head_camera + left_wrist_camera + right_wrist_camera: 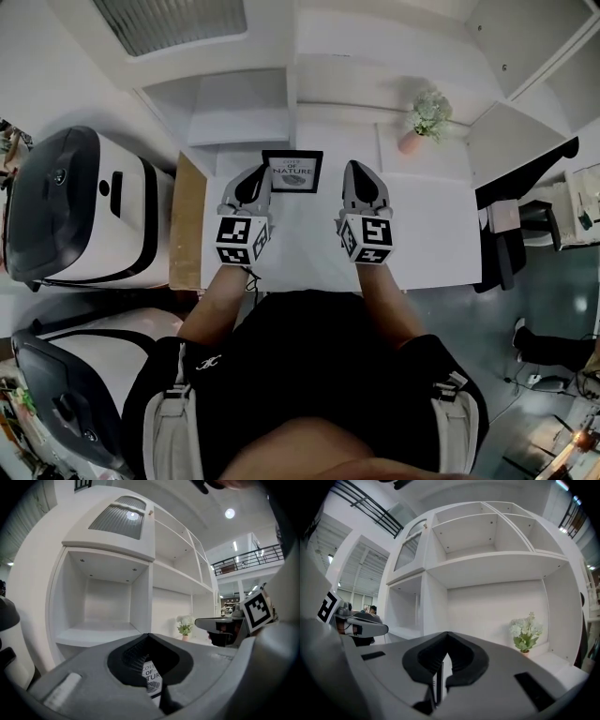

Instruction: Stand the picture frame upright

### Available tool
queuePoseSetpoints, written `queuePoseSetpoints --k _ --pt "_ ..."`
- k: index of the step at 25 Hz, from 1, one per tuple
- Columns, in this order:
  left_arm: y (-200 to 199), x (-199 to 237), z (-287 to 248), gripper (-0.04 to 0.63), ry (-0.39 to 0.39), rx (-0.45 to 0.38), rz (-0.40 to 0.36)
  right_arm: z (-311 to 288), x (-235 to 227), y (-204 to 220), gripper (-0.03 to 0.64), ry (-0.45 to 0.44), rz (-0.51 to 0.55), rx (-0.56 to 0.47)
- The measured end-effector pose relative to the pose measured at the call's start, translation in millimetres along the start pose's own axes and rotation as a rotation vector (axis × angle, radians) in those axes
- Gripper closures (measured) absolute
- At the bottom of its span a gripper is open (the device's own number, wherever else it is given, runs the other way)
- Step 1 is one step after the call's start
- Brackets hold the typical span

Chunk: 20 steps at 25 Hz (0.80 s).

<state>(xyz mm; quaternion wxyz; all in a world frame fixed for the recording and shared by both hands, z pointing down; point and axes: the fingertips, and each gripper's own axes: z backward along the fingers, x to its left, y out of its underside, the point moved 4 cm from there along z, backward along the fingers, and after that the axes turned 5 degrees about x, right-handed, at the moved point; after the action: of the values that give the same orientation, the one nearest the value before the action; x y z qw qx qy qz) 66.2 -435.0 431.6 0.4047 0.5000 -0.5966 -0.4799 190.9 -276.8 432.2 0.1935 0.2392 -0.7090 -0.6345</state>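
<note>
The black picture frame (292, 172), with a white print reading "OF NATURE", sits at the back of the white table (431, 234), between my two grippers. I cannot tell from above whether it lies flat or leans. The left gripper (255, 176) is shut, its tips close by the frame's left edge and holding nothing. The right gripper (356, 174) is also shut and empty, a little to the right of the frame and apart from it. In the left gripper view, part of the frame (151, 679) shows through the hollow behind the closed jaw tips (149, 635).
A white shelf unit (244, 103) stands behind the table, with a small potted flower (428, 116) at the back right. A wooden board (187, 225) borders the table's left side. Two large white and black machines (84, 206) stand at the left, a dark chair (511, 234) at the right.
</note>
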Motion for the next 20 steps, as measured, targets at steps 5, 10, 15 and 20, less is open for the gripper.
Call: queuePoseSetpoints --k 5,10,15,20 --pt "-12 -4 4 0.578 -0.024 -0.019 -0.028 1 0 -5 0.615 -0.001 -0.005 -0.015" --pt "-17 -8 7 0.579 -0.031 -0.043 -0.048 3 -2 -4 0.617 -0.008 -0.001 -0.020" --pt "-17 -10 8 0.579 -0.031 -0.050 -0.038 5 -6 1 0.615 -0.006 -0.021 -0.014" --pt "-14 -6 8 0.578 -0.036 -0.043 -0.021 4 -2 6 0.615 -0.023 -0.026 0.001"
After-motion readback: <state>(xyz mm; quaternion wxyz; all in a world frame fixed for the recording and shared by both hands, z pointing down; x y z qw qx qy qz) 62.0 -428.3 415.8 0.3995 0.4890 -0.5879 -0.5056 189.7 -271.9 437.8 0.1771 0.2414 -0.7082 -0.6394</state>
